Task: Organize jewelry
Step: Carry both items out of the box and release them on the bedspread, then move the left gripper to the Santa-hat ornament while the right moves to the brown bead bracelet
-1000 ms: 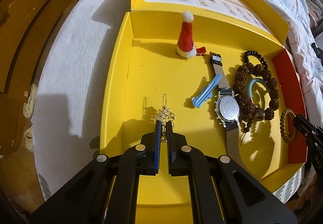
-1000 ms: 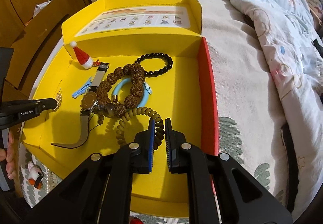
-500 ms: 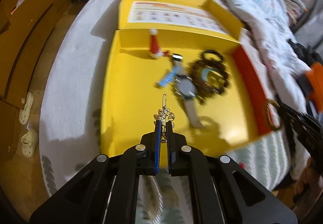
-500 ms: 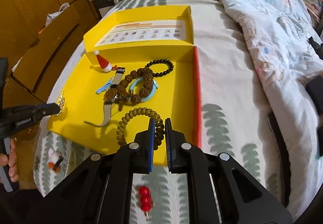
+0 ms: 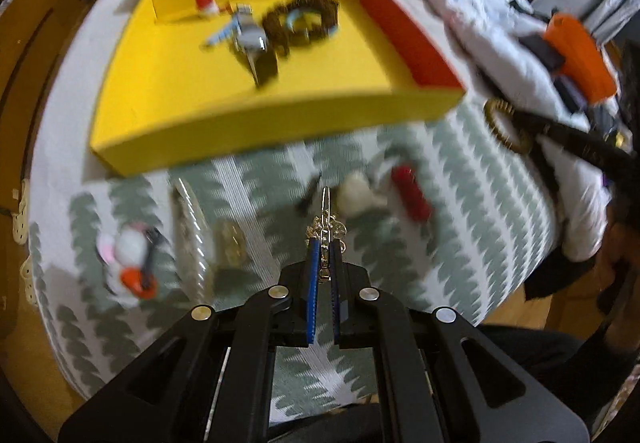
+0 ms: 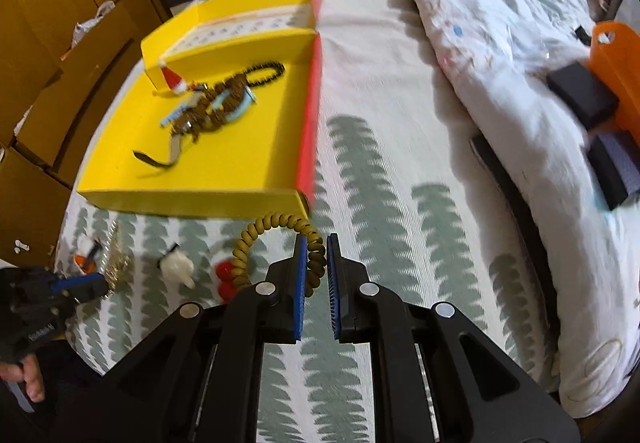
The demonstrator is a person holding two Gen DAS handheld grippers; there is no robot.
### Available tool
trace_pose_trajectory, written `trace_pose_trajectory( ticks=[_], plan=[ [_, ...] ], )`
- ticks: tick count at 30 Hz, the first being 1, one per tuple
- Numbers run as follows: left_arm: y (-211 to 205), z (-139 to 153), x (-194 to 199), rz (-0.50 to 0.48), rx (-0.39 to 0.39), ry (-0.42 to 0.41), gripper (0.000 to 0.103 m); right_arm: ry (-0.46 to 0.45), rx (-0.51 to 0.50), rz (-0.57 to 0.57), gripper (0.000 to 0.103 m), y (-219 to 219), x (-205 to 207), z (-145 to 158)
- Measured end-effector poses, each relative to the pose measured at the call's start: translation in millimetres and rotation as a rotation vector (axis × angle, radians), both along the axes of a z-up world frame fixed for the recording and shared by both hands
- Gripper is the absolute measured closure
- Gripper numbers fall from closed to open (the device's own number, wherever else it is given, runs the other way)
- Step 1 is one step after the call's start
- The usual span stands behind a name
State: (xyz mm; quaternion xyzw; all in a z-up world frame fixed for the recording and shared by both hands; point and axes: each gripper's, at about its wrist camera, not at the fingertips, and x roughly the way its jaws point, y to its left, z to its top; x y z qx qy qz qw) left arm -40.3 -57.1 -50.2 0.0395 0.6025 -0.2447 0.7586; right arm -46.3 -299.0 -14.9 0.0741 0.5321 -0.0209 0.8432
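My left gripper (image 5: 325, 241) is shut on a gold hair clip (image 5: 326, 221) and holds it above the leaf-patterned bedspread, in front of the yellow box (image 5: 248, 123). My right gripper (image 6: 317, 241) is shut on an olive coil hair tie (image 6: 264, 239), held just past the box's near right corner (image 6: 298, 199). In the box lie a Santa-hat clip (image 6: 172, 77), a blue clip (image 6: 176, 115), a watch (image 6: 182, 131) and bead bracelets (image 6: 236, 99). The right gripper with the coil tie also shows in the left wrist view (image 5: 508, 127).
On the bedspread in front of the box lie a red bead piece (image 5: 412, 191), a white fluffy piece (image 5: 356, 197), a penguin-like toy (image 5: 128, 259) and a pearl strand (image 5: 192, 231). A rumpled quilt (image 6: 500, 43) lies to the right. Wooden cabinets (image 6: 60, 23) stand left.
Both grippers pulled back out of the yellow box toward the bed's near edge, carrying the gold clip and the coil tie. The loose items on the bedspread came into view.
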Motion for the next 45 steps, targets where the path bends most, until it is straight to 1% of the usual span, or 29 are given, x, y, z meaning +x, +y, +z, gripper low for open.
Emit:
trace_pose_trajectory(
  ticks=[4, 11, 15, 17, 20, 21, 22, 23, 24, 25, 27, 30, 32, 35, 38, 40, 41, 42, 43, 45],
  plan=[
    [-7.2, -24.2, -6.1, -0.008, 0.066, 0.026, 0.098, 0.059, -0.014, -0.018, 0.092, -6.0, 4.4, -22.8],
    [-14.6, -47.0, 2.6, -0.007, 0.138, 0.038, 0.098, 0.140, -0.049, -0.014, 0.092, -6.2, 20.4, -54.2],
    [-16.8, -57.9, 4.9, -0.006, 0.167, 0.058, 0.098, 0.173, -0.078, -0.002, 0.092, -1.3, 26.0, -65.7],
    [-19.0, -60.2, 4.5, -0.011, 0.180, 0.052, 0.098, 0.180, -0.093, 0.000, 0.092, 0.4, 27.4, -68.4],
    [-20.0, -61.2, 4.9, -0.005, 0.187, 0.047, 0.096, 0.194, -0.146, -0.001, 0.088, 1.6, 27.8, -71.0],
    [-21.7, -61.4, 5.3, -0.001, 0.189, 0.044, 0.090, 0.201, -0.152, 0.002, 0.086, 1.7, 27.2, -71.5],
    [-23.1, -61.5, 5.5, 0.002, 0.198, 0.042, 0.078, 0.204, -0.156, 0.004, 0.085, 1.6, 25.8, -70.8],
    [-22.8, -60.1, 5.9, 0.006, 0.199, 0.035, 0.071, 0.199, -0.154, 0.004, 0.083, 1.3, 24.2, -68.9],
    [-23.3, -58.4, 5.9, 0.012, 0.196, 0.030, 0.057, 0.194, -0.150, 0.004, 0.083, 0.4, 23.2, -66.6],
    [-22.5, -55.8, 6.0, 0.017, 0.190, 0.024, 0.054, 0.181, -0.140, -0.002, 0.083, -1.4, 21.0, -61.9],
    [-22.2, -46.7, 5.7, 0.014, 0.165, 0.012, 0.054, 0.149, -0.126, -0.012, 0.083, -4.1, 17.6, -51.4],
    [-18.9, -28.4, 8.5, 0.025, 0.109, 0.000, 0.054, 0.068, -0.092, -0.028, 0.083, -7.5, 12.9, -30.6],
    [-14.4, -16.8, 12.5, 0.035, 0.078, -0.016, 0.053, 0.023, -0.062, -0.031, 0.083, -8.5, 13.6, -19.7],
    [-6.7, -0.7, 18.5, 0.052, 0.028, -0.036, 0.049, -0.020, -0.044, -0.030, 0.083, -3.8, 19.4, -10.0],
    [-4.6, 17.0, 29.3, 0.070, 0.014, -0.073, 0.048, -0.053, -0.025, -0.015, 0.083, 4.3, 31.2, -3.8],
    [1.2, 21.9, 33.9, 0.087, 0.009, -0.097, 0.045, -0.075, -0.010, -0.003, 0.083, 7.6, 39.0, -1.1],
    [4.9, 26.7, 40.8, 0.110, 0.004, -0.109, 0.044, -0.076, -0.010, 0.000, 0.083, 10.9, 42.7, -0.1],
    [6.9, 23.4, 43.7, 0.133, -0.004, -0.116, 0.043, -0.080, -0.015, 0.009, 0.083, 15.5, 47.9, 1.7],
    [10.7, 26.1, 48.9, 0.153, -0.011, -0.122, 0.042, -0.096, -0.007, 0.018, 0.083, 17.4, 51.2, 4.2],
    [17.3, 31.7, 63.0, 0.178, -0.012, -0.133, 0.039, -0.101, 0.004, 0.032, 0.083, 21.6, 59.2, 3.0]
  ],
)
